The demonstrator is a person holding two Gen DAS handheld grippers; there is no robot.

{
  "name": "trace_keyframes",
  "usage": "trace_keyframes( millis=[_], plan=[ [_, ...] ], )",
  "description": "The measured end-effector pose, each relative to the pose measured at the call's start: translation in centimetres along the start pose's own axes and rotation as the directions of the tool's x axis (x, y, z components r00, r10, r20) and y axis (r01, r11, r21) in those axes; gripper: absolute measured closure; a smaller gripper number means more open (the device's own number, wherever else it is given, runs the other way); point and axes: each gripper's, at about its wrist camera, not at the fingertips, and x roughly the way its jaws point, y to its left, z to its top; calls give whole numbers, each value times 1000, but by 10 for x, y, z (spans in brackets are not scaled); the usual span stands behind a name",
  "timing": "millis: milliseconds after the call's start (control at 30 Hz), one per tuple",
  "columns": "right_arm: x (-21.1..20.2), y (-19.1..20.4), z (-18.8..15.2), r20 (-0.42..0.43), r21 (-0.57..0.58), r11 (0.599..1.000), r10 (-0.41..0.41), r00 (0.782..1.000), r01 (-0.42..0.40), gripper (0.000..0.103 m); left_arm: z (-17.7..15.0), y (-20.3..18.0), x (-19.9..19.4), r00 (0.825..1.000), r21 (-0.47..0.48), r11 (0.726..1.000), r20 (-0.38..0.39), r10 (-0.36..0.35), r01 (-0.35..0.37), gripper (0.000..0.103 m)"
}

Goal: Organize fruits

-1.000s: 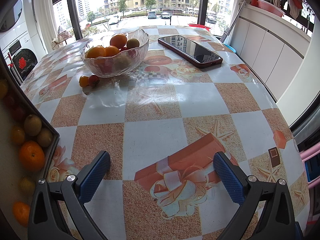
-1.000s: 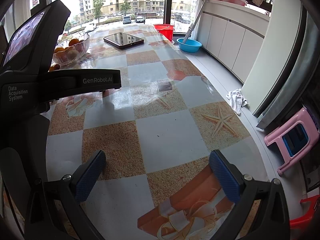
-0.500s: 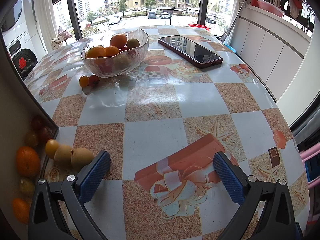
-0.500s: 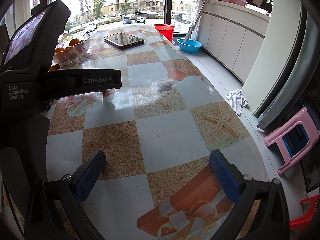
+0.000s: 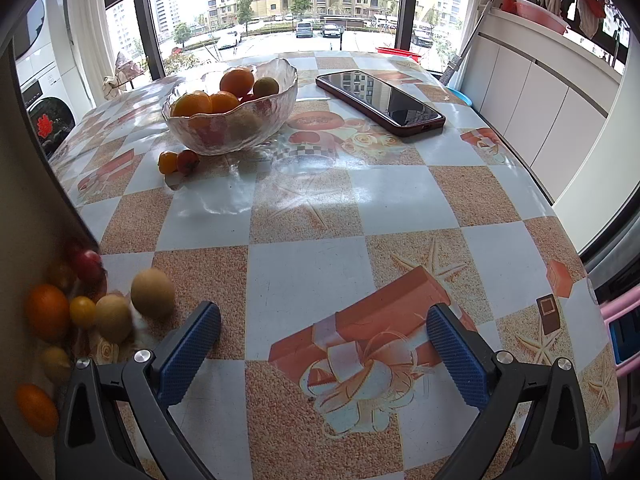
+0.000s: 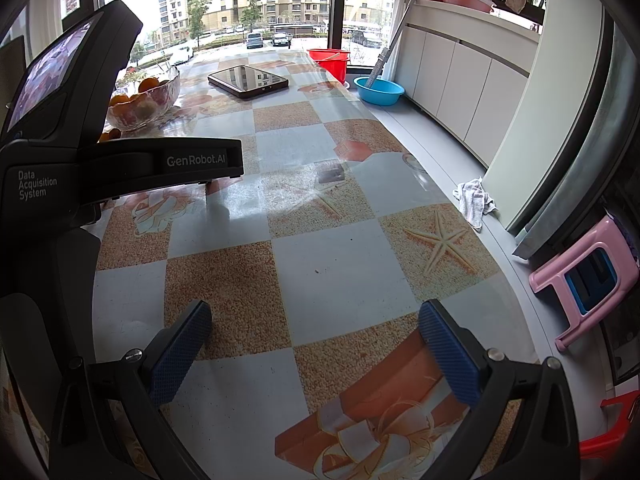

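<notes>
both claws spread wide w/ nothing in them, left gripper and right gripper low over the table. loose fruit pile sitting just left of the left gripper, tan round one closest, glass bowl w/ oranges well apart at the far end, two small strays right beside it. prob rolls off the near edge if nudged instead of pinched square, round + slick cloth, and a long carry past the phone risks a drop.
</notes>
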Motion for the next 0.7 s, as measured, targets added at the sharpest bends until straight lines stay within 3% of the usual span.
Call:
trace_keyframes(
  millis=[700],
  plan=[
    [0, 0, 0, 1, 0, 1000, 0, 1000, 0, 0, 0, 0, 0, 1000, 0, 1000, 0, 0, 0, 0]
  ],
)
